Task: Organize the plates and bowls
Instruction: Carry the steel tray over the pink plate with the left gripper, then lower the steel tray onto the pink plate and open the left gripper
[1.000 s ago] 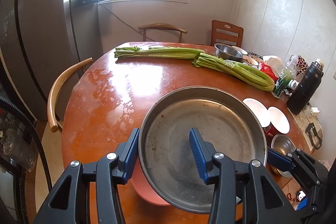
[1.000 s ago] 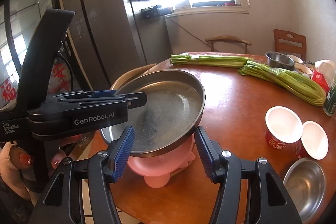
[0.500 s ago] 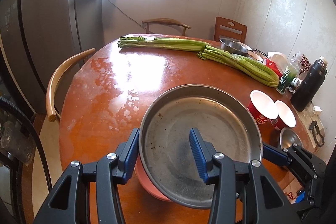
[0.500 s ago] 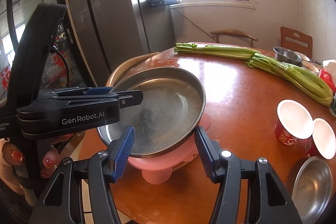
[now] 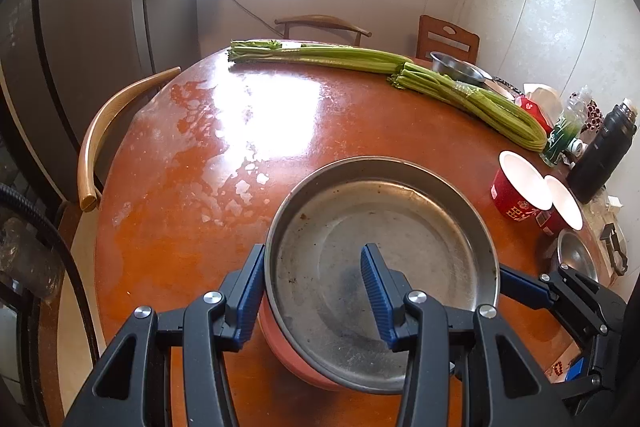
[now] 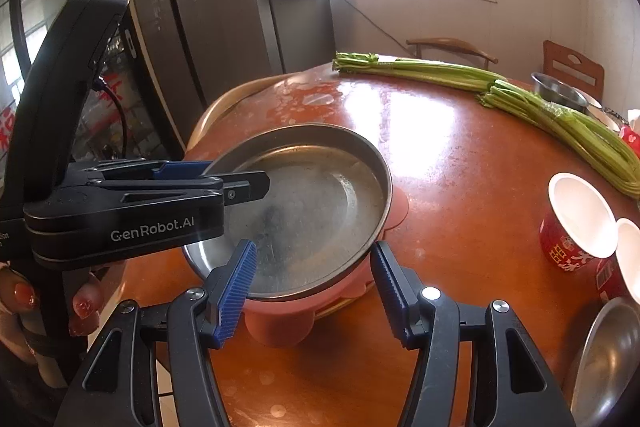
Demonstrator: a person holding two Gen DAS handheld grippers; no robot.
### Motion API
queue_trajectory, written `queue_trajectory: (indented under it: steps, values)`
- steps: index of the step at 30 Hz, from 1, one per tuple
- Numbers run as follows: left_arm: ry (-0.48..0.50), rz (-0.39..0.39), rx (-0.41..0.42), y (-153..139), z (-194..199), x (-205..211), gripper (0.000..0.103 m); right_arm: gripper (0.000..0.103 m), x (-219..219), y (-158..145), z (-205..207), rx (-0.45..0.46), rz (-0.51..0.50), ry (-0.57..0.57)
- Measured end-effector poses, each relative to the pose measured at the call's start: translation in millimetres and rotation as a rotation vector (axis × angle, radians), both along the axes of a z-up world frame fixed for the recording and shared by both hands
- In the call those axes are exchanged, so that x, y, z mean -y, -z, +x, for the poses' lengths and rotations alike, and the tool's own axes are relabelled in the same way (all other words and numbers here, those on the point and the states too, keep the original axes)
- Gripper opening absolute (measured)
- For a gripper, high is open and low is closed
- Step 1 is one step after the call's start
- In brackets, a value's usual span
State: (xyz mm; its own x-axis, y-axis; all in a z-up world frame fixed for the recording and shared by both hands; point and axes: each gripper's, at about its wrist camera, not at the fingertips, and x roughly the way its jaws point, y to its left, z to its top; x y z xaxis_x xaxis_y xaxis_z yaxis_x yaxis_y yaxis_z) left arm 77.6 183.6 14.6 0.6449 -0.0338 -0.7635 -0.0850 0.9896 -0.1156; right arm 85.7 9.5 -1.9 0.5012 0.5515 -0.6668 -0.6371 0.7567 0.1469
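Steel plate [image 5: 384,255] sits tilted on a pink bowl [image 5: 288,351], both held just above the bench [image 5: 320,123] at its near edge

Left gripper [image 5: 312,291] is clamped on the stack: one pad outside the rim, the other inside on the plate floor. Right gripper [image 6: 312,283] straddles plate rim and pink bowl from the opposite side; whether its pads actually press, cannot tell

Handling, as a guess: thin stiff steel, light, smooth and likely slick against the pads. The pink bowl looks like plastic, light. The plate is only resting in the bowl, so it may slide off if tipped further. Best hold is across the rim on both sides, keeping it level on the way down

Left view alone shows the black flask [image 5: 604,155] and bottles at the wall side. Right view alone shows the person's fingers [image 6: 84,307] on the left handle, the bowl's pink tab handle [image 6: 276,331] poking out under the plate, and the left pad lying over the plate floor. Both views catch the celery [image 5: 472,99], red cups [image 6: 576,227] and a small steel bowl [image 6: 612,355]
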Motion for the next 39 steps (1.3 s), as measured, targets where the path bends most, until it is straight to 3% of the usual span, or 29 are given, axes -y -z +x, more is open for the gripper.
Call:
queue_trajectory:
  steps: [15, 39]
  values:
    - [-0.011, 0.011, -0.031, 23.3, 7.1, -2.8, 0.047, 0.061, -5.1, 20.1, 13.5, -0.023, -0.032, -0.021]
    - [-0.030, 0.045, -0.006, 23.7, -12.3, -14.5, 0.047, 0.061, -29.3, 29.3, 18.4, -0.014, -0.074, -0.077]
